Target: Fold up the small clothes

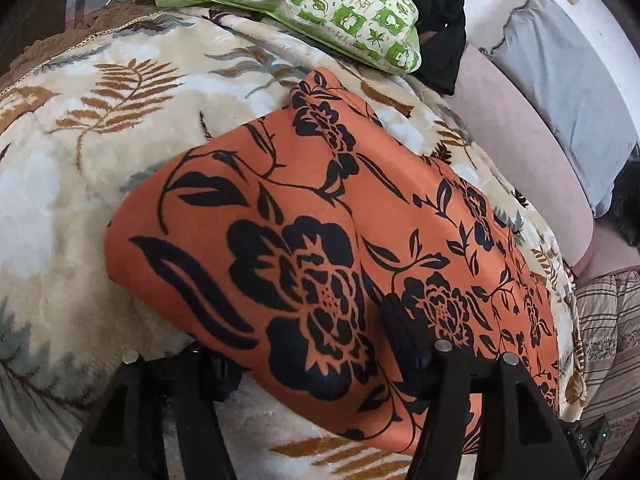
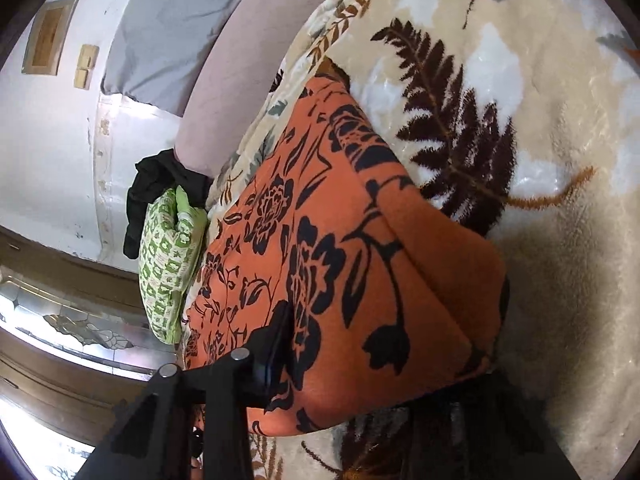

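Note:
An orange garment with a black flower print (image 1: 320,220) lies folded on a cream blanket with a fern pattern (image 1: 80,140). My left gripper (image 1: 304,340) has its jaws on either side of the garment's near edge: the right finger (image 1: 400,320) lies on top of the cloth and the left finger (image 1: 208,360) is under its edge. In the right wrist view the same garment (image 2: 360,260) fills the middle. My right gripper (image 2: 380,364) holds its near edge, one finger (image 2: 272,344) on top of the cloth and the other hidden beneath it.
A green and white patterned pillow (image 1: 300,4) and a black cloth (image 1: 444,28) lie at the far end of the bed. A grey pillow (image 1: 560,80) leans on the white wall. A striped cover (image 1: 612,340) lies at the right.

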Demonstrator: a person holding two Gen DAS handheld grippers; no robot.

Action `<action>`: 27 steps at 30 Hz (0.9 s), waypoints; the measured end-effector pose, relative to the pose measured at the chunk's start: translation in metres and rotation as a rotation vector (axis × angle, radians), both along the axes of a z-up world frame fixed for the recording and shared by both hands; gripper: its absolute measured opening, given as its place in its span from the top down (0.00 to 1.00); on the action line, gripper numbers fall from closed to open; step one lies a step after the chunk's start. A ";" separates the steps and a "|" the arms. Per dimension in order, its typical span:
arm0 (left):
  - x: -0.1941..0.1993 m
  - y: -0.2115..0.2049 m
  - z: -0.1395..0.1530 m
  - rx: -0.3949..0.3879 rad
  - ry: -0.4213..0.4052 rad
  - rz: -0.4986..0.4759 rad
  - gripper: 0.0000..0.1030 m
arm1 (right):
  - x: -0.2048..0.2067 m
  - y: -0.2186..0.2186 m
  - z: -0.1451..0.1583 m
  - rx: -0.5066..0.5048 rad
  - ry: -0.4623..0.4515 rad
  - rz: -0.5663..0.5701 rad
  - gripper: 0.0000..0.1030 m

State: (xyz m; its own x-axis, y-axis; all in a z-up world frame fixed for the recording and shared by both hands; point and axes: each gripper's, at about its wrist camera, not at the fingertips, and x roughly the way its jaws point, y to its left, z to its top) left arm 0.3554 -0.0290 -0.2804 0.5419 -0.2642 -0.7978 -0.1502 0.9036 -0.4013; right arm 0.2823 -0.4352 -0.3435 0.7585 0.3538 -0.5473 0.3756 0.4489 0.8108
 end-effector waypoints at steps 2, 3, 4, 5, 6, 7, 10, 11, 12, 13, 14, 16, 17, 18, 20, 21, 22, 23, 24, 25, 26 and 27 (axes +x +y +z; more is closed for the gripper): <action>0.002 0.006 -0.001 -0.063 -0.002 0.010 0.38 | -0.001 -0.002 -0.002 0.017 -0.005 -0.007 0.61; 0.003 0.010 -0.002 -0.101 -0.002 0.016 0.39 | -0.002 -0.003 -0.002 0.023 -0.008 -0.009 0.61; 0.004 0.013 -0.003 -0.126 -0.003 0.021 0.44 | -0.003 -0.004 -0.002 0.025 -0.012 -0.010 0.61; 0.005 0.015 -0.003 -0.134 0.000 0.028 0.58 | -0.004 -0.004 -0.002 0.018 -0.018 -0.006 0.61; 0.006 0.018 -0.004 -0.133 0.002 0.033 0.69 | -0.004 -0.003 0.000 0.005 -0.022 -0.001 0.64; 0.006 0.020 -0.005 -0.142 0.001 0.034 0.70 | -0.004 -0.001 0.002 -0.016 -0.022 0.003 0.71; 0.004 0.019 -0.002 -0.156 -0.029 0.021 0.80 | -0.004 0.005 0.013 -0.115 -0.023 0.011 0.80; 0.003 0.017 0.001 -0.148 -0.042 0.013 0.82 | -0.006 0.007 0.019 -0.142 -0.037 0.006 0.81; 0.001 0.015 0.007 -0.133 -0.065 -0.001 0.83 | -0.006 0.011 0.028 -0.194 -0.049 0.009 0.81; -0.001 0.013 0.012 -0.126 -0.083 -0.009 0.83 | -0.006 0.018 0.039 -0.272 -0.057 0.019 0.82; -0.004 0.012 0.018 -0.123 -0.102 -0.018 0.84 | -0.007 0.023 0.048 -0.332 -0.070 0.030 0.82; -0.011 0.012 0.026 -0.119 -0.131 -0.033 0.84 | -0.009 0.031 0.061 -0.399 -0.090 0.041 0.83; -0.015 0.013 0.030 -0.113 -0.141 -0.042 0.84 | -0.012 0.032 0.067 -0.415 -0.099 0.037 0.83; -0.020 0.012 0.033 -0.106 -0.149 -0.051 0.84 | -0.015 0.032 0.070 -0.412 -0.103 0.031 0.83; -0.033 0.012 0.039 -0.103 -0.159 -0.072 0.84 | -0.023 0.029 0.076 -0.407 -0.111 0.022 0.83; -0.042 0.013 0.042 -0.093 -0.164 -0.079 0.84 | -0.027 0.029 0.080 -0.414 -0.112 0.018 0.83; -0.050 0.015 0.044 -0.086 -0.166 -0.080 0.84 | -0.033 0.029 0.083 -0.424 -0.112 0.014 0.83; -0.058 0.017 0.045 -0.085 -0.165 -0.078 0.84 | -0.041 0.029 0.086 -0.424 -0.110 0.014 0.83; -0.065 0.019 0.046 -0.082 -0.163 -0.076 0.84 | -0.046 0.030 0.088 -0.422 -0.107 0.017 0.83; -0.071 0.019 0.046 -0.064 -0.163 -0.075 0.84 | -0.054 0.032 0.090 -0.419 -0.099 0.021 0.83; -0.074 0.018 0.046 -0.039 -0.165 -0.075 0.84 | -0.062 0.033 0.091 -0.420 -0.092 0.023 0.83; -0.079 0.016 0.046 0.003 -0.167 -0.083 0.84 | -0.066 0.035 0.092 -0.422 -0.087 0.027 0.83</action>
